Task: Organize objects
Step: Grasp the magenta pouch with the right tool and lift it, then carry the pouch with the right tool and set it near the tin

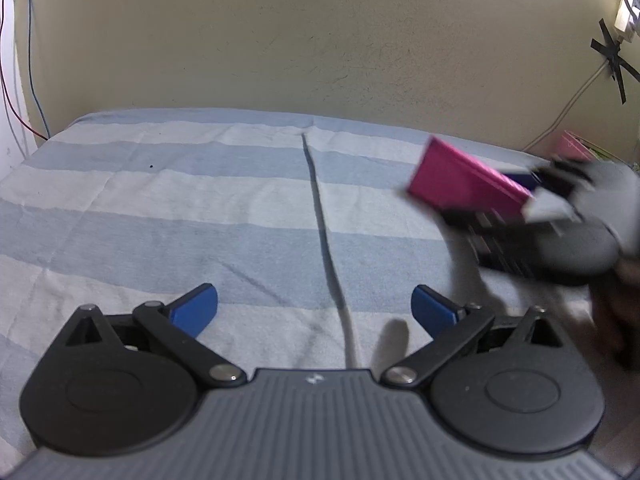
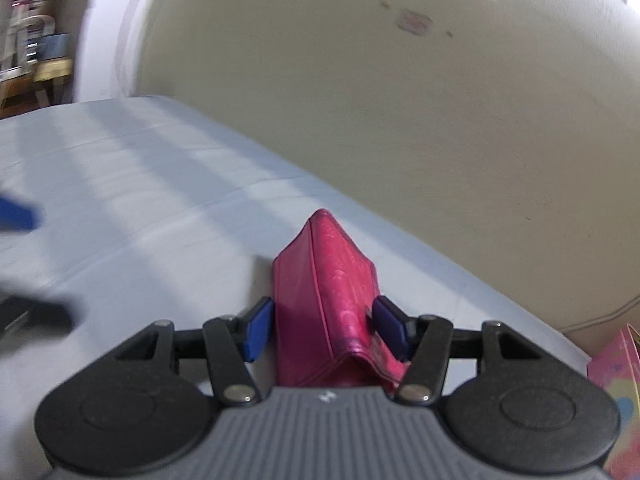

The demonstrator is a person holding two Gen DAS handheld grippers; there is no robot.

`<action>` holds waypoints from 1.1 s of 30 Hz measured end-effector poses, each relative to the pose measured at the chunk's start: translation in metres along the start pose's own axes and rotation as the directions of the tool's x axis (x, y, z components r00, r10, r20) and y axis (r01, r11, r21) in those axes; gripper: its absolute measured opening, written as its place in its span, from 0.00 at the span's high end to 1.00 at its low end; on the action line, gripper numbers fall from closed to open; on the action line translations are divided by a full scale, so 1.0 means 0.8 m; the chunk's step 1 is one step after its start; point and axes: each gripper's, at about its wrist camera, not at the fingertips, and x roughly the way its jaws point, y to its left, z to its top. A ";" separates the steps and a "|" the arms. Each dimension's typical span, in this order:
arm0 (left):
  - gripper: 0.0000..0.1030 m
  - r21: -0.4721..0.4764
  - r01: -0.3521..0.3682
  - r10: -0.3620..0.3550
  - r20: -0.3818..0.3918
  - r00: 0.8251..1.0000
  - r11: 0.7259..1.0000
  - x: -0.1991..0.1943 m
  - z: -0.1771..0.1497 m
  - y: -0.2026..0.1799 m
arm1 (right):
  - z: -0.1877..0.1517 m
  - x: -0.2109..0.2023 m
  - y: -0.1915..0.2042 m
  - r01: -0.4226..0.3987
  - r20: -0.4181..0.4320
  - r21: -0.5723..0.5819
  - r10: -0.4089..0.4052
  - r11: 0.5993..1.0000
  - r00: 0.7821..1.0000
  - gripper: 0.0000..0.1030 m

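Note:
A pink wallet [image 2: 324, 292] is clamped on both sides by the blue pads of my right gripper [image 2: 320, 328], which is shut on it and holds it above the striped bed sheet [image 2: 120, 200]. In the left wrist view the same wallet [image 1: 452, 180] hangs blurred at the right, tilted, with the right gripper [image 1: 524, 196] behind it. My left gripper [image 1: 314, 304] stands open low over the sheet [image 1: 180, 208], with nothing between its fingers. One of its blue fingers [image 2: 16, 216] shows as a blur at the left edge of the right wrist view.
A beige wall [image 1: 280, 40] runs along the far edge of the bed. A long crease [image 1: 320, 208] runs down the middle of the sheet. A pink patterned box [image 2: 616, 384] sits past the bed's right corner. Cables [image 1: 560, 116] hang on the wall at both sides.

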 end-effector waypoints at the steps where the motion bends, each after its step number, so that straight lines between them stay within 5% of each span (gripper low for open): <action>1: 0.00 -0.002 0.002 -0.002 0.000 1.000 1.000 0.000 0.000 0.000 | -0.007 -0.015 0.008 -0.015 0.004 -0.015 0.015 1.000 1.000 0.46; 7: 0.00 0.002 0.000 0.000 0.001 1.000 1.000 -0.002 0.000 0.000 | -0.051 -0.103 0.049 -0.073 0.023 -0.098 0.075 0.992 0.997 0.46; 12: 0.00 0.010 0.002 -0.002 0.001 1.000 1.000 -0.003 -0.001 -0.003 | -0.087 -0.156 0.053 -0.045 0.021 -0.076 0.047 0.996 0.999 0.46; 21: 0.00 0.063 0.039 -0.039 0.009 0.999 0.997 -0.003 -0.002 -0.012 | -0.159 -0.245 0.035 0.050 0.000 -0.050 -0.050 0.997 0.999 0.46; 28: 0.00 0.200 0.055 -0.059 0.017 0.998 0.978 -0.017 -0.016 -0.058 | -0.215 -0.294 -0.022 0.209 -0.067 0.067 -0.205 0.976 0.977 0.45; 30: 0.00 0.224 0.106 -0.112 0.012 0.994 0.969 -0.024 -0.020 -0.080 | -0.230 -0.308 -0.039 0.239 -0.084 0.135 -0.229 0.962 0.970 0.41; 32: 0.00 0.246 0.156 -0.162 0.006 0.987 0.957 -0.033 -0.022 -0.109 | -0.243 -0.320 -0.054 0.277 -0.093 0.208 -0.263 0.938 0.960 0.20; 33: 0.00 0.256 0.189 -0.196 0.002 0.981 0.948 -0.038 -0.022 -0.125 | -0.250 -0.325 -0.060 0.279 -0.096 0.239 -0.263 0.930 0.960 0.20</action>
